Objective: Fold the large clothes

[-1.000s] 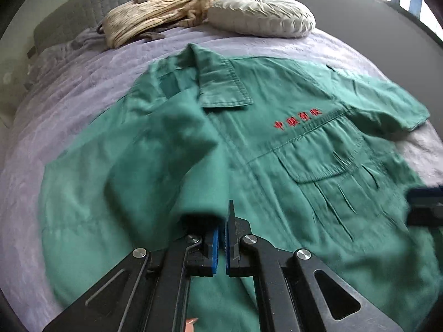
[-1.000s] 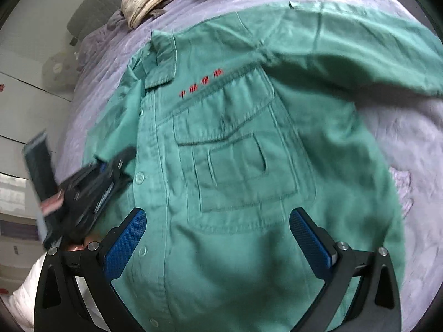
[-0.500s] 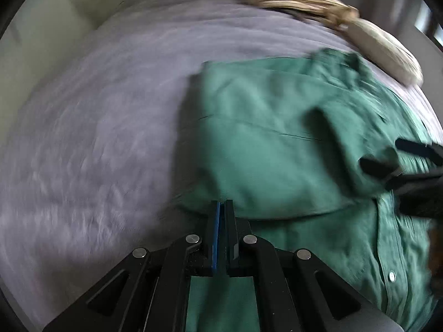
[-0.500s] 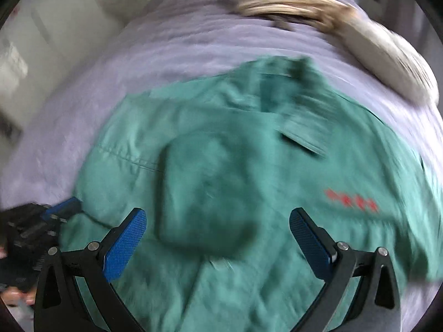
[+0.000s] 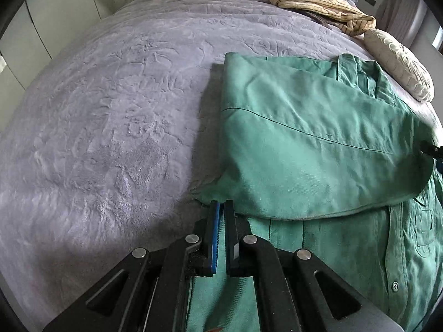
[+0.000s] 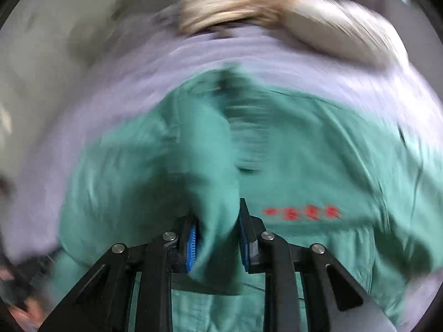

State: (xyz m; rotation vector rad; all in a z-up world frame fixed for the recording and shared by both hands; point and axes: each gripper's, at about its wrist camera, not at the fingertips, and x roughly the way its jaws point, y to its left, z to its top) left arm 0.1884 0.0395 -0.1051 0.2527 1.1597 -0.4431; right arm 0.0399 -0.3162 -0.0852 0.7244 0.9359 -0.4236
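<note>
A large green work shirt [image 5: 304,144] lies on a purple bed, its left side folded over the front. My left gripper [image 5: 221,207] is nearly shut at the folded edge's lower corner; whether cloth sits between the pads is hidden. In the blurred right wrist view, the shirt [image 6: 318,166] shows red embroidered characters [image 6: 301,212]. My right gripper [image 6: 217,221] is closed on a bunched fold of the green shirt between its blue pads. The right gripper's tip [image 5: 432,149] shows at the far right of the left wrist view.
The purple quilted bedspread [image 5: 116,127] spreads wide to the left. A beige garment [image 5: 313,0] and a cream round pillow [image 5: 398,63] lie at the bed's head. A white wall and cupboard [image 5: 41,27] stand past the left edge.
The left gripper swung left to the folded edge's corner. The right gripper, open before, moved in over the folded sleeve and closed on a fold of the shirt.
</note>
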